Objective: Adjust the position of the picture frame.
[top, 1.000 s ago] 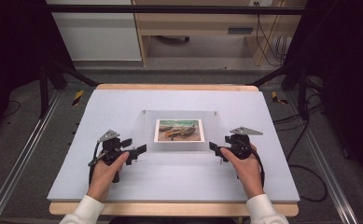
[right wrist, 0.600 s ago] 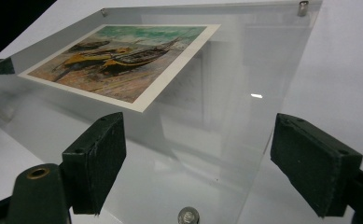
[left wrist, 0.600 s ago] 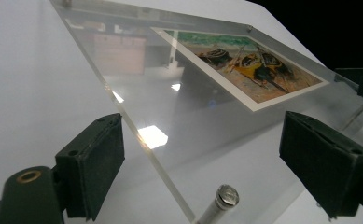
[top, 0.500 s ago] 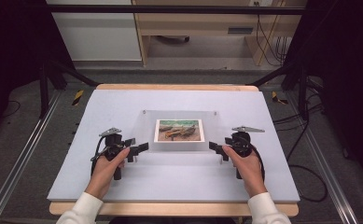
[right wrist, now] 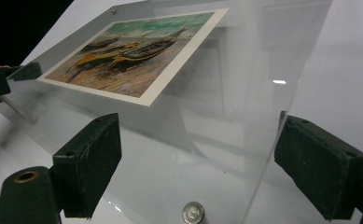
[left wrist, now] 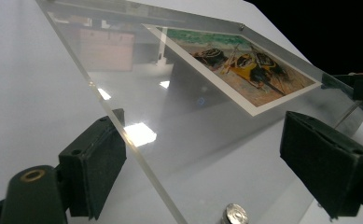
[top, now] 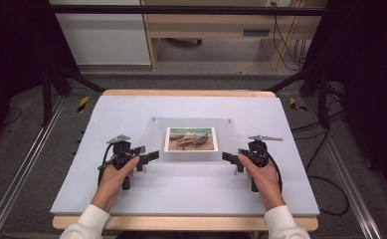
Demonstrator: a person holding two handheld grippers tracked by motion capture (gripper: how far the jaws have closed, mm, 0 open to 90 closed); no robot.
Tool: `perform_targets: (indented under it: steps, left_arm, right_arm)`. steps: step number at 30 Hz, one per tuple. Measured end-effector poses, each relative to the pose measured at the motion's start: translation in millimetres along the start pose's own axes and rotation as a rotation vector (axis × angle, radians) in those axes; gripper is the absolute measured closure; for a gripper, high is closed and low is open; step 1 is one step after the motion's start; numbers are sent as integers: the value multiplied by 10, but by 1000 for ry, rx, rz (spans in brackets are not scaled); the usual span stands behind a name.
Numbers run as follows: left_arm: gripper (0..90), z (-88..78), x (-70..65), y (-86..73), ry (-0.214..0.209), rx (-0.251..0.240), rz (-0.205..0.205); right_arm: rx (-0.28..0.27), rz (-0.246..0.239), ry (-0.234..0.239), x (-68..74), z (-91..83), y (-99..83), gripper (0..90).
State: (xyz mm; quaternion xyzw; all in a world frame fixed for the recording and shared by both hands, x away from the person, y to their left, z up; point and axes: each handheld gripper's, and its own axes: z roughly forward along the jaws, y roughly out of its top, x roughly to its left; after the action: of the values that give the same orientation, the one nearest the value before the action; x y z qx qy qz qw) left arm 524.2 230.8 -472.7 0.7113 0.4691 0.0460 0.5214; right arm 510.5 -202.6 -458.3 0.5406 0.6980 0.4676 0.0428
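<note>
Clear acrylic frame point(top: 191, 141) lies flat near the middle of the bench point(top: 131, 107), which has a white top. Picture of boats on a beach point(top: 190, 138) is sandwiched inside, toward the far half of the panel; a small metal stud point(top: 153, 119) sits at the far left corner.

Left tongs point(top: 150, 158) rest low at the frame's near left corner, held in the person's left hand point(top: 114, 177). In the left gripper view the clear edge point(left wrist: 137, 154) runs between the two black pads point(left wrist: 95, 163); both pads stand off it with gaps on either side, so open, nothing gripped. A silver stud point(left wrist: 235, 215) shows at the bottom between them.

Right tongs point(top: 231, 159) sit at the near right corner, in the right hand point(top: 263, 177). Jaws have just been widening. In the right gripper view the panel's corner point(right wrist: 268, 154) lies between the pads point(right wrist: 90, 163), neither pressing on it; open, no grip. The near stud point(right wrist: 193, 212) shows there too.

Both tongs point inward at the frame from opposite sides, well apart from each other
</note>
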Motion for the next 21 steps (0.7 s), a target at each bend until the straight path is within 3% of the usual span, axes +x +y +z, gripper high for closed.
perform_targets:
  steps: [3,13,21]
  left_arm:
    - [147,-4,0,4,1,3,-1]
    - [198,-28,2,21,16,10,-14]
    - [214,-30,-18,42,32,6,-4]
  right_arm:
    - [4,16,18,1,23,-6,146]
    - [6,25,11,3,9,-3,181]
    - [-15,8,7,-13,4,13,212]
